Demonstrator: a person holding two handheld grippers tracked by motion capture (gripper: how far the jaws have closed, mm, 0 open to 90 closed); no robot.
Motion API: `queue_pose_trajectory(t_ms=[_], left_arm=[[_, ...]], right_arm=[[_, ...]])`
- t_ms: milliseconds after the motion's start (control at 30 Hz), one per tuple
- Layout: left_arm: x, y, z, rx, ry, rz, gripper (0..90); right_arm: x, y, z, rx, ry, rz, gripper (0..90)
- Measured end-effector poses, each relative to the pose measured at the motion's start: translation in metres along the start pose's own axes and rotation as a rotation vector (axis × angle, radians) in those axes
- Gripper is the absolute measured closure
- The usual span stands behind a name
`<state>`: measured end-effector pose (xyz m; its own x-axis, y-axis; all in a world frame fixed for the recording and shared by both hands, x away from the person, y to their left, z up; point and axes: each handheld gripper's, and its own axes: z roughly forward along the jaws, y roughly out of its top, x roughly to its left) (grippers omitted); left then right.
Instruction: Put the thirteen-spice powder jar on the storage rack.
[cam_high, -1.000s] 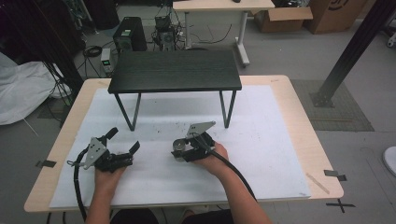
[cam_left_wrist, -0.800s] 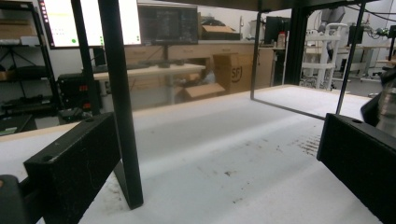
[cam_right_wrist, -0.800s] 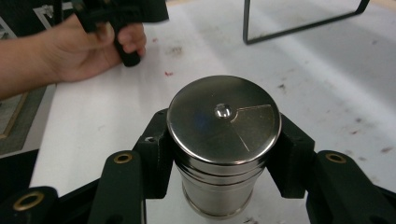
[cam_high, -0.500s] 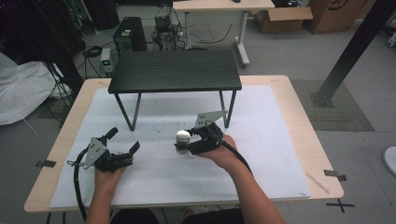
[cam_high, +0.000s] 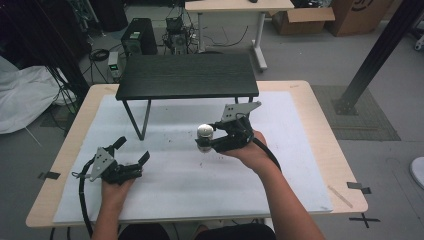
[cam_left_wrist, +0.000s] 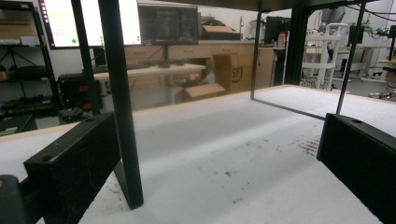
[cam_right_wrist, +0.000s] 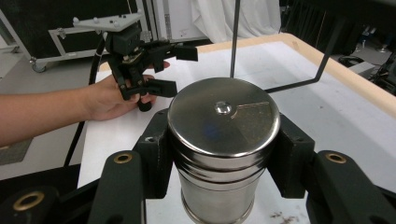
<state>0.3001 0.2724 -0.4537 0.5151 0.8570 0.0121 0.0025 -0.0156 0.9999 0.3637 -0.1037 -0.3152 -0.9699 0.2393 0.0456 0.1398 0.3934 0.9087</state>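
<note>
Aloft, lidded steel canister (cam_right_wrist: 223, 140), contents unseen.

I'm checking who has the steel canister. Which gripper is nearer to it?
Right. The right gripper is clamped on the steel canister, its jaws against both sides, lifted above the white mat. The left gripper rests open on the mat, well off to the left.

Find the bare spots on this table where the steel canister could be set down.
Free: the white mat between the left gripper and right gripper, and its right side. Tighter: under the black shelf, between its legs.
</note>
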Motion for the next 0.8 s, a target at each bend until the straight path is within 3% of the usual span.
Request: queue_pose_trajectory(t_ms=[133, 800], left_arm=[[0.0, 0.0, 0.0, 0.0, -0.001, 0.001, 0.2], [0.0, 0.0, 0.0, 0.0, 0.0, 0.002, 0.2]], right_arm=[[-0.003, 0.009, -0.007, 0.017, -0.007, -0.014, 49.2], [-0.022, 0.059, -0.042, -0.019, -0.07, -0.015, 49.2]])
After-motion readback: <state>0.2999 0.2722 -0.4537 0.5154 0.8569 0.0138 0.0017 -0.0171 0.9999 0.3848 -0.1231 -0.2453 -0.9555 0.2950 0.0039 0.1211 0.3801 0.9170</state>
